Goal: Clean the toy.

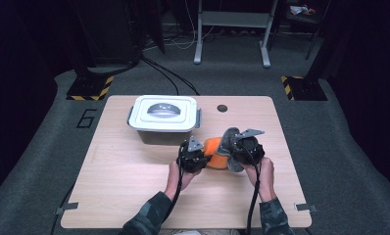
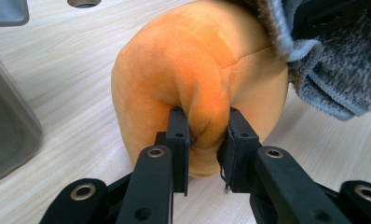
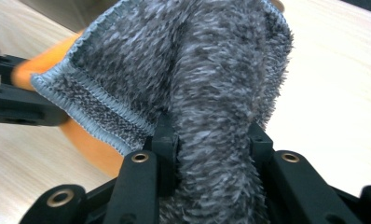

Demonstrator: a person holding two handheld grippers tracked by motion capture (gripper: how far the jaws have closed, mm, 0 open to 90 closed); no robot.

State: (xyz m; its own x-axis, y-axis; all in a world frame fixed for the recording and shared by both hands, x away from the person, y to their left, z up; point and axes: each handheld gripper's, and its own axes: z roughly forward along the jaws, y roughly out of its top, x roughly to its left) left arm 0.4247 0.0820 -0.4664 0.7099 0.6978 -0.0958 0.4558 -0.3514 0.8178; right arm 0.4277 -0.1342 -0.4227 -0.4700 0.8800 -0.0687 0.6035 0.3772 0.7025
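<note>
Orange plush toy: the orange plush toy lies on the wooden table, right of centre and between the two grippers, just in front of the lidded box.
Grey cloth: the fuzzy grey cloth with a stitched light-blue hem drapes over the toy's right side, touching it.
Left gripper: the left gripper pinches a fold of the orange plush between its two black jaws; the fabric bulges out above the pads.
Right gripper: the right gripper is clamped on a bunched ridge of the grey cloth, which stands up between its jaws.
Hands: the person's hands come in from the near edge, one behind each gripper, sleeves patterned dark.
Box: a grey plastic box with a white latched lid sits behind the toy, near it, toward the far left.
Table hole: a small round hole lies in the far part of the tabletop.
</note>
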